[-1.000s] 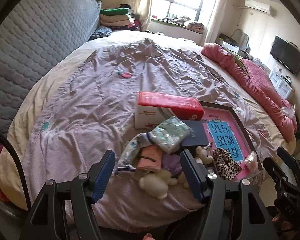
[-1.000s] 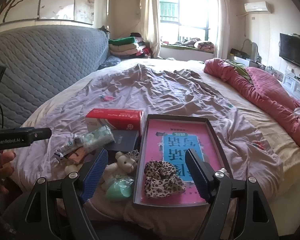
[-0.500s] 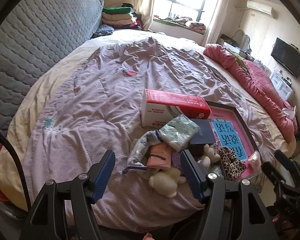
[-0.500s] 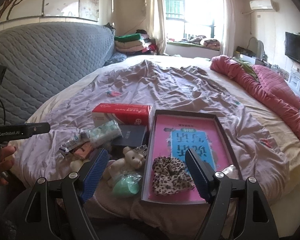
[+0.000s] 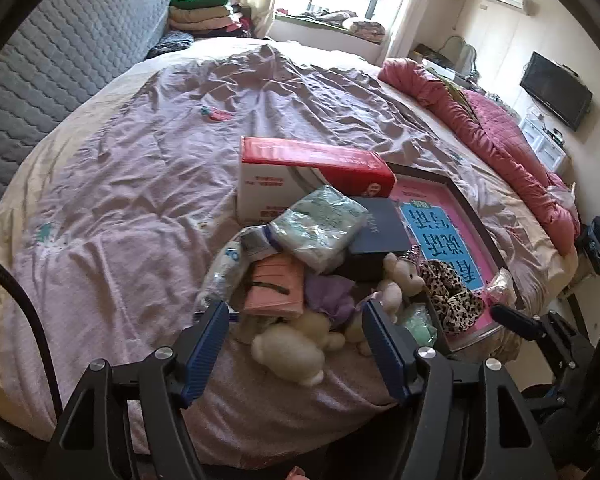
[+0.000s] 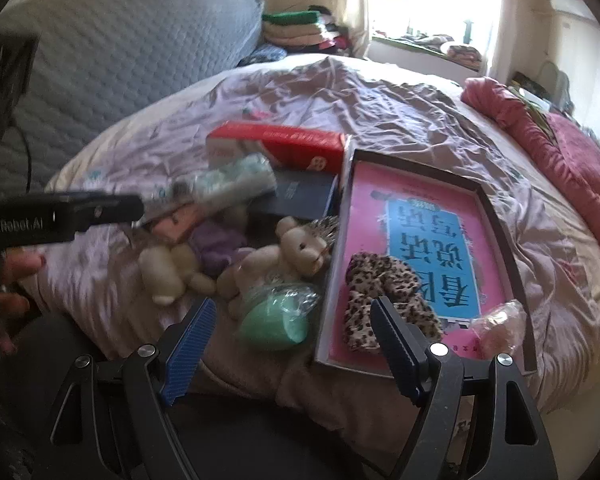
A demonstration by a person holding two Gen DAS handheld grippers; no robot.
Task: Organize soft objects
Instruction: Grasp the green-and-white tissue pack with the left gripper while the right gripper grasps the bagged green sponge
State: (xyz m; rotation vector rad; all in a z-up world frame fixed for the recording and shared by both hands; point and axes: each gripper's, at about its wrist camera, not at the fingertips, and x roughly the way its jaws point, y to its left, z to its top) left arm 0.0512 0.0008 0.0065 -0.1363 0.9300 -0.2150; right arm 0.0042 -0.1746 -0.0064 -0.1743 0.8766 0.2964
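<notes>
A heap of soft things lies at the near edge of the bed. It holds a white plush toy (image 5: 287, 350) (image 6: 165, 268), a beige bear (image 5: 404, 276) (image 6: 295, 248), a purple piece (image 5: 332, 292), a pink pack (image 5: 275, 284), a tissue pack (image 5: 320, 228) and a bagged green sponge (image 6: 273, 320). A leopard scrunchie (image 6: 384, 284) (image 5: 452, 292) lies in the dark-rimmed tray (image 6: 420, 164) on a pink book. My left gripper (image 5: 293, 320) hangs open above the white plush. Over the sponge and the tray's near-left corner, my right gripper (image 6: 293, 312) is open and empty.
A red and white box (image 5: 312, 168) and a dark blue box (image 5: 380, 228) sit behind the heap. A pink bagged item (image 6: 500, 328) rests at the tray's near right corner. A rolled pink quilt (image 5: 500, 140) runs along the bed's right side. The grey headboard (image 5: 59, 60) stands at left.
Both grippers have sunk toward the heap, which now looks larger in both views. The right view has tilted and blurred. Both pairs of jaws stand as wide as before.
</notes>
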